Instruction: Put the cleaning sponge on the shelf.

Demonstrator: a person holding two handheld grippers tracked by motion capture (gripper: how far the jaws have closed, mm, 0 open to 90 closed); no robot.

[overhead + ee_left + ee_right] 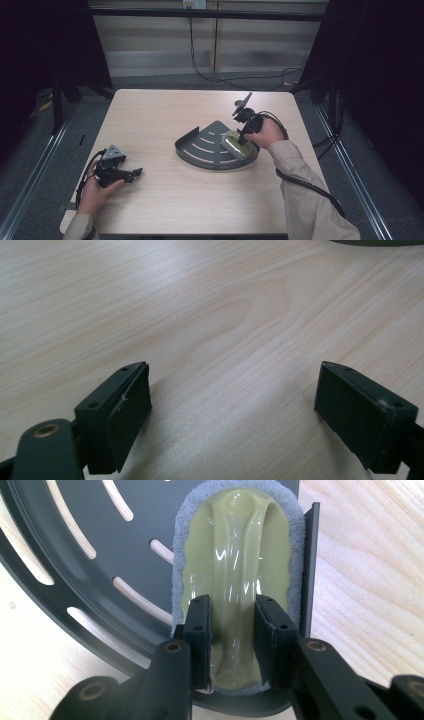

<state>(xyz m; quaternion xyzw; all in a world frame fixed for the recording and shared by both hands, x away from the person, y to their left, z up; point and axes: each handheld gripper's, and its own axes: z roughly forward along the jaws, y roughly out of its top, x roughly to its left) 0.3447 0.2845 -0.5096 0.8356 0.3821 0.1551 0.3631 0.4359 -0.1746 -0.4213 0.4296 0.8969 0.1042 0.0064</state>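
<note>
The right gripper (pixel 233 640) pinches the raised ridge of a pale green, glossy-topped oval sponge with a grey foam base (pixel 240 565), lying in a dark slotted quarter-round metal tray (pixel 200 145). Judged best lifted straight up, clear of the rim. The left gripper (pixel 232 415) rests open on the wooden table (pixel 150 120).

We wear beige long sleeves, the right sleeve (pixel 305 195) running up from its cuff behind the right gripper (pixel 241 140). Both grippers are black, the left gripper (pixel 134 174) topped by a grey three-cornered plate (pixel 113 151), and a black cable (pixel 307 186) trails behind each. Brass-coloured rivets (pixel 173 647) sit behind the flat rectangular pads (pixel 127 415), which carry small screw holes.
</note>
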